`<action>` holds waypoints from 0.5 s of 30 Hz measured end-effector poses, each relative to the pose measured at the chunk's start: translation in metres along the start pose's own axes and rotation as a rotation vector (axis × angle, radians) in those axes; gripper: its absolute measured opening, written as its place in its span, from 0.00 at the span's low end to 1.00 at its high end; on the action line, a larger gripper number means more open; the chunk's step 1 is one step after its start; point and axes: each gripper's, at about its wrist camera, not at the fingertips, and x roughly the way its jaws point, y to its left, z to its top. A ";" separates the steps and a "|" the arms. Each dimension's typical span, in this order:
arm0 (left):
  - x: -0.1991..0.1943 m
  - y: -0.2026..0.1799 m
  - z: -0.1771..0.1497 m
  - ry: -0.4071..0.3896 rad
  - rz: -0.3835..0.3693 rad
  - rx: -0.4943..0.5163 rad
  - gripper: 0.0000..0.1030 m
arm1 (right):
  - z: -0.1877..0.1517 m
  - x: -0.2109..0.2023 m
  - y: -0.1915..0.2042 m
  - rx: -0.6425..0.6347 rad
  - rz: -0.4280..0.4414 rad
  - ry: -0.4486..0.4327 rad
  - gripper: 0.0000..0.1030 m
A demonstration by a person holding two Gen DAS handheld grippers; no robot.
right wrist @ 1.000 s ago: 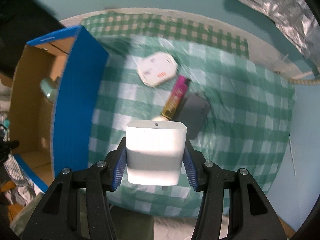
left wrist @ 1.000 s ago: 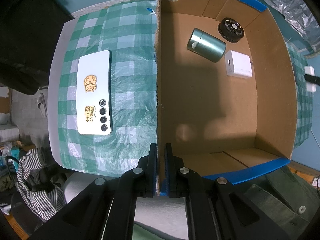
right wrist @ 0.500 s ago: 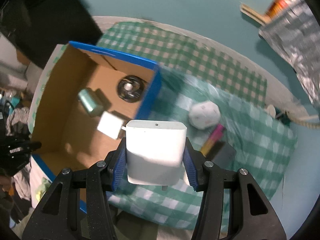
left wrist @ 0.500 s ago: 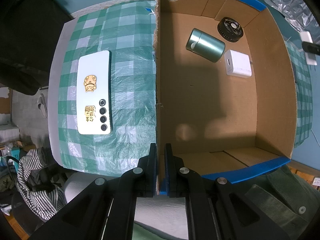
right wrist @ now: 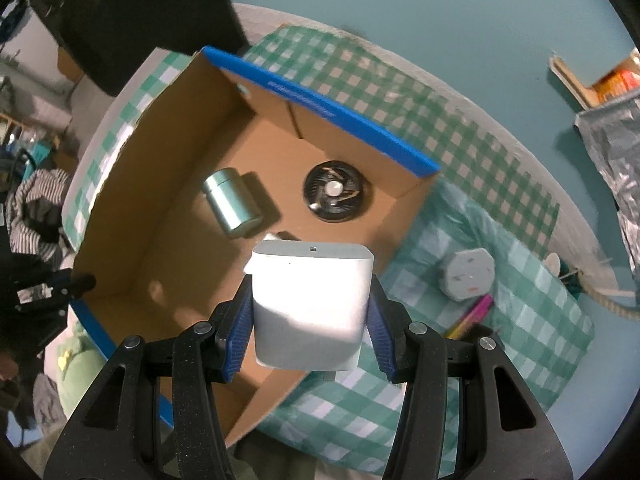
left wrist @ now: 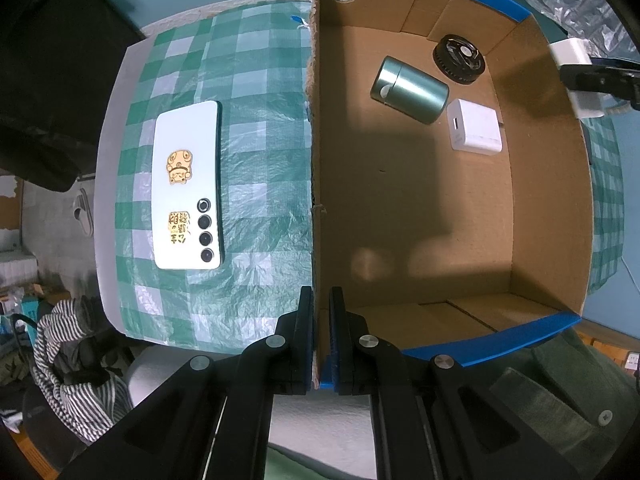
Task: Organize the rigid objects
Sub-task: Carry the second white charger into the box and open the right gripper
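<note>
My right gripper [right wrist: 310, 322] is shut on a white plug-in charger block [right wrist: 310, 300], held above the right wall of an open cardboard box [right wrist: 172, 248]. In the left wrist view the same white block [left wrist: 576, 76] shows past the box's right wall. My left gripper [left wrist: 320, 340] is shut on the box's near left wall [left wrist: 316, 184]. Inside the box lie a green metal tin [left wrist: 408, 90] on its side, a black round disc [left wrist: 459, 61] and a small white charger cube [left wrist: 475, 127].
A white phone [left wrist: 188, 192] lies face down on the green checked cloth [left wrist: 260, 128] left of the box. Right of the box sit a white octagonal object [right wrist: 466, 276] and a pink lighter [right wrist: 472, 314]. Crumpled silver foil [right wrist: 616, 152] lies far right.
My right gripper has carried the white block leftward from the cloth to over the box's right wall, rolling as it went. The left gripper and box have stayed still.
</note>
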 end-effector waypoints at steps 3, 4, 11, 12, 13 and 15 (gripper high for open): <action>0.001 0.000 0.000 0.003 -0.001 0.000 0.06 | 0.002 0.009 0.007 -0.016 0.005 0.018 0.50; 0.001 0.001 0.000 0.004 -0.002 0.000 0.06 | 0.003 0.013 0.008 -0.022 0.004 0.027 0.50; 0.003 0.003 0.001 0.010 -0.005 -0.003 0.07 | 0.002 0.029 0.011 -0.030 0.006 0.057 0.50; 0.003 0.003 0.001 0.010 -0.005 -0.003 0.07 | 0.002 0.031 0.011 -0.030 0.005 0.059 0.50; 0.003 0.003 0.001 0.010 -0.006 -0.002 0.06 | 0.001 0.033 0.011 -0.030 0.004 0.063 0.50; 0.003 0.003 0.001 0.009 -0.006 -0.001 0.07 | 0.000 0.035 0.010 -0.029 0.002 0.067 0.50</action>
